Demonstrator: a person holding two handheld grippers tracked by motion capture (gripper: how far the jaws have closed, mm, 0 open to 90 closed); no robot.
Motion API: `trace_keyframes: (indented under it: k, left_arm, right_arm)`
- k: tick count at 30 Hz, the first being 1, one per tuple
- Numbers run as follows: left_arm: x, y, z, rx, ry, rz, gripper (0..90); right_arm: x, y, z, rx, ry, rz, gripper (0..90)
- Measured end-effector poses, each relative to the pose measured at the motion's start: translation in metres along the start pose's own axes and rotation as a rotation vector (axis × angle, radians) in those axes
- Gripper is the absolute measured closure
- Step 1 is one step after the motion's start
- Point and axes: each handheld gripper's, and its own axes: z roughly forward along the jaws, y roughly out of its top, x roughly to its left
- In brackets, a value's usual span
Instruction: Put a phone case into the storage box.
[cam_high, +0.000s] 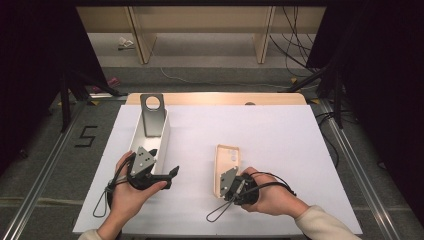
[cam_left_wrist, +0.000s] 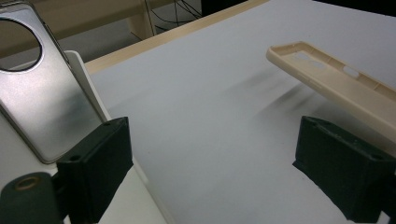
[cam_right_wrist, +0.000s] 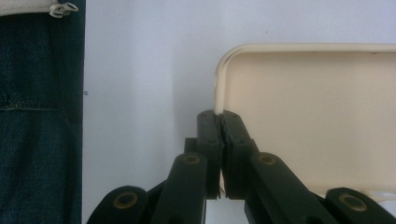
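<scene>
The white table top (cam_high: 280, 145) is lying under both tools, and the long white tray (cam_high: 161, 145) is sitting just ahead of the left gripper (cam_high: 167, 172), with a grey metal plate with a round hole (cam_high: 152, 114) leaning at its far end. The beige phone case (cam_high: 226, 167) is hanging tilted above the surface, reaching forward from the right gripper (cam_right_wrist: 220, 116), whose jaws are pinching its thin side wall near a corner. The left gripper is standing wide open, holding nothing, its jaws apart beside the tray's near end.
</scene>
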Motion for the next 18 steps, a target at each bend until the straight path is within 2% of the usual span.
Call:
trace_keyframes:
  k: [10,18]
  left_arm:
    - [-0.0010,0.0011,0.0010,0.001,0.005,-0.002,10.8]
    - [-0.0077,0.0065,0.0070,0.002,-0.003,0.005,12.2]
  right_arm:
    - [-0.0017,0.0002,-0.0029,-0.080,-0.028,0.004,88.1]
    - [-0.0007,0.0011,-0.0015,-0.088,-0.051,0.013,88.1]
